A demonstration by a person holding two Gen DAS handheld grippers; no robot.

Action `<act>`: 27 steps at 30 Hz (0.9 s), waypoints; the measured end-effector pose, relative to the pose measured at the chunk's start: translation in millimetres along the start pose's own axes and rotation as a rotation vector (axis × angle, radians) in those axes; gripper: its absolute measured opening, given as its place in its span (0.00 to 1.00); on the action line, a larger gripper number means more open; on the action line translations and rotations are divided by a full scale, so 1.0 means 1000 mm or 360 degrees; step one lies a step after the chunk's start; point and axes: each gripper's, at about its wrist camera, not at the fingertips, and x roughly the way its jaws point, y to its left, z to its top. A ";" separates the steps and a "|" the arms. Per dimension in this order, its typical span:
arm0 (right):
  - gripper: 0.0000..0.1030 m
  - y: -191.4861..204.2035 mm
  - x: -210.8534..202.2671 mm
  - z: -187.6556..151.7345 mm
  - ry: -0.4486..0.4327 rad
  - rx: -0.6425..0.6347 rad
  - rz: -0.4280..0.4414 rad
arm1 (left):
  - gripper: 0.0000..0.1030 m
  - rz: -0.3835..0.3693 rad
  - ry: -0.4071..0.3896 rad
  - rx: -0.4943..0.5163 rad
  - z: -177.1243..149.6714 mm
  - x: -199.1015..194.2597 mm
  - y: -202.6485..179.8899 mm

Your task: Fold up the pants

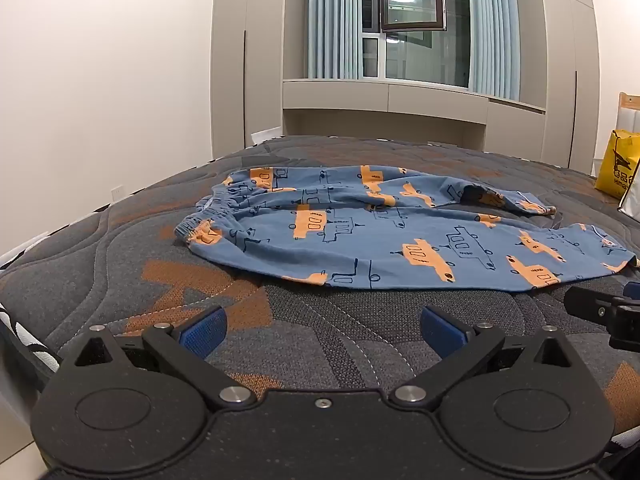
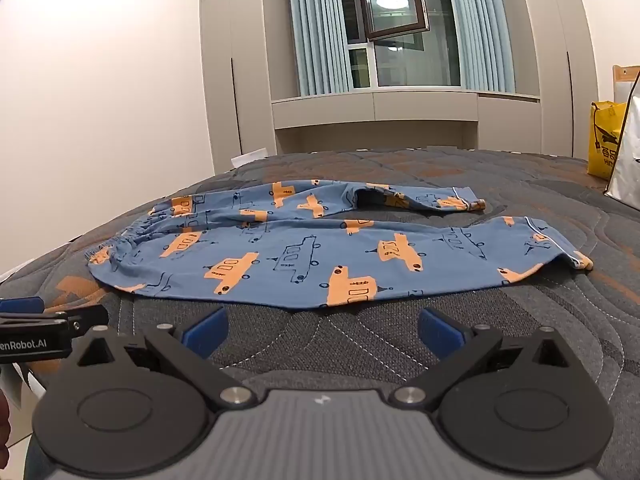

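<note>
Blue pants (image 1: 360,232) with orange vehicle prints lie spread flat on the grey and orange mattress (image 1: 320,336). The waistband is at the left and both legs run to the right; they also show in the right wrist view (image 2: 320,252). My left gripper (image 1: 323,330) is open and empty, just short of the pants' near edge. My right gripper (image 2: 322,330) is open and empty, just short of the near leg. The right gripper shows at the right edge of the left wrist view (image 1: 612,312). The left gripper shows at the left edge of the right wrist view (image 2: 44,320).
A yellow bag (image 1: 618,168) and a white bag (image 2: 628,160) stand at the bed's right side. Cabinets (image 1: 400,100) and a window with curtains (image 1: 404,20) are beyond the bed's far edge. A white wall (image 1: 100,80) is at the left.
</note>
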 end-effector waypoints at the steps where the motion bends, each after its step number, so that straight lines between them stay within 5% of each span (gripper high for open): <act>1: 1.00 0.000 0.000 0.000 0.0005 -0.0004 -0.0004 | 1.00 0.0000 0.0001 0.0000 0.000 0.000 0.000; 27: 1.00 -0.002 -0.001 -0.001 0.0043 0.0007 -0.0031 | 1.00 -0.0015 0.0026 -0.0011 -0.001 0.002 0.001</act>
